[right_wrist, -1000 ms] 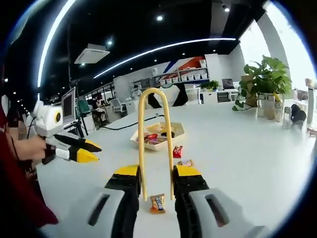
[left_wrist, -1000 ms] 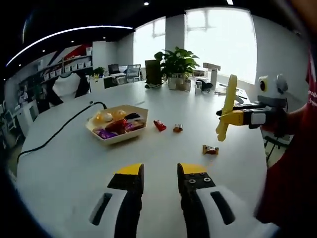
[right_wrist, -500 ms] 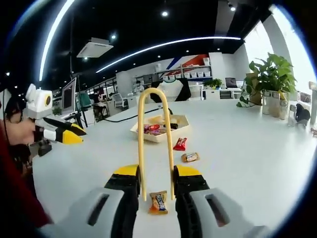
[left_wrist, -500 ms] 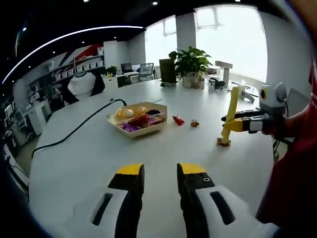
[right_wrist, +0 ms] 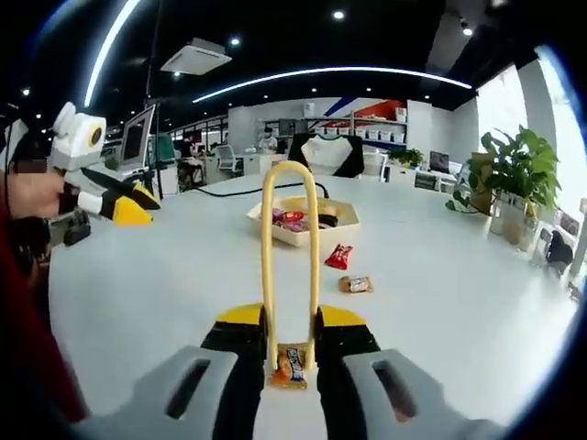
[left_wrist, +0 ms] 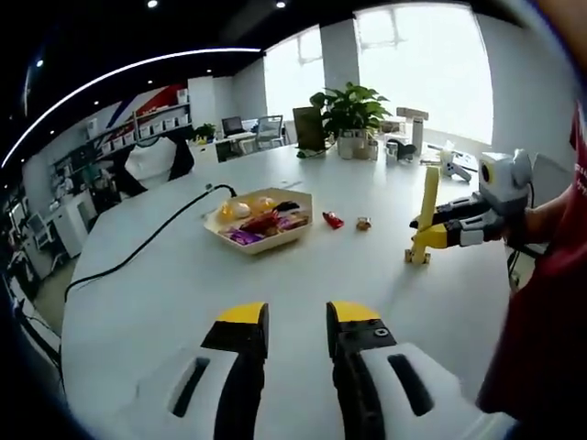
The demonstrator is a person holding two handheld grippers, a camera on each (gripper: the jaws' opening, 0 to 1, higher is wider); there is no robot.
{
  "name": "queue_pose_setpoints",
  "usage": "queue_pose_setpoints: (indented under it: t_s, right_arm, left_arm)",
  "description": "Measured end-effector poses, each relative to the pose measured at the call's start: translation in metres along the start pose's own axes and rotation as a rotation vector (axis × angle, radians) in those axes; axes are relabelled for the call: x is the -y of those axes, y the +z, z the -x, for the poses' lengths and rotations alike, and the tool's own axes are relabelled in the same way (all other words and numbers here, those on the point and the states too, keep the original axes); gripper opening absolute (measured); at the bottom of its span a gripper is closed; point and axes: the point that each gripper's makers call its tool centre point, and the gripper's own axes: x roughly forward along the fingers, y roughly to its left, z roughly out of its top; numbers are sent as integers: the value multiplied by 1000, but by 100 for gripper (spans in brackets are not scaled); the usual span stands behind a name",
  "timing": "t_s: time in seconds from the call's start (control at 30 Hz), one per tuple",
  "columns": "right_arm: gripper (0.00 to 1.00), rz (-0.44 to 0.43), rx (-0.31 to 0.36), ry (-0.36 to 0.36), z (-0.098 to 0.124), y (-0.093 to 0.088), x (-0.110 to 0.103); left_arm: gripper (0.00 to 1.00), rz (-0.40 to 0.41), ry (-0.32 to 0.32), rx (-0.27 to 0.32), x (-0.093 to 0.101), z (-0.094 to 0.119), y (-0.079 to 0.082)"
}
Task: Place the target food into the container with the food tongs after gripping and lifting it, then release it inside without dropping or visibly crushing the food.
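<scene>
A wrapped orange candy [right_wrist: 288,365] lies on the white table [right_wrist: 459,312] between the tips of the yellow food tongs [right_wrist: 290,167]. My right gripper [right_wrist: 290,316] is shut on the tongs, squeezing their arms. In the left gripper view the tongs [left_wrist: 427,206] stand upright in the right gripper [left_wrist: 431,234], tips down on the candy [left_wrist: 417,258]. A beige tray [left_wrist: 295,195] holds several wrapped sweets; in the right gripper view the tray [right_wrist: 342,226] sits beyond the tongs. My left gripper [left_wrist: 296,316] is open with nothing between its fingers, and it hovers at far left [right_wrist: 142,206].
A red candy [right_wrist: 338,256] and a brown candy [right_wrist: 355,284] lie loose between tray and tongs. A black cable [left_wrist: 138,243] runs across the table [left_wrist: 165,293] to the tray. A potted plant [left_wrist: 347,110] stands at the far edge. A person's red sleeve [left_wrist: 541,302] is at right.
The right gripper has lowered the tongs so their tips straddle the orange candy, and the tong arms have drawn closer together. The left gripper stays open.
</scene>
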Motion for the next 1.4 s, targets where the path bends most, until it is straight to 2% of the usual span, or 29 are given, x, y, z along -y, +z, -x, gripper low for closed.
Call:
queue_pose_setpoints:
  t_s: [0.1,0.37,0.47,0.53,0.7,0.8,1.03,1.23,1.4]
  right_arm:
    - [14,-27,-16,14,1,-1,-2]
    - [14,-58,4,3,4,11,2]
    - [14,-58,27,-2,3,22,5]
    - [14,-53,57,-3,1,38,7]
    - [14,-21,98,-1,-7,63,13]
    - [15,-8,108,-5,-18,74,19]
    - [15,30,175,13,-51,125,34]
    - [15,20,199,26,-79,150,43]
    - [16,13,224,57,-106,173,40]
  left_arm:
    - [27,-13,1,-5,1,0,-1]
    - [26,-2,19,-5,-4,6,-4]
    - [26,2,28,-1,-7,8,-5]
    - [26,7,37,0,-11,10,-6]
    - [26,36,52,8,-17,14,-8]
    - [27,98,55,31,-19,17,-4]
    - [27,103,88,47,-29,24,1]
    - [27,139,125,43,-33,34,-5]
    - [27,168,178,43,-42,48,-12]
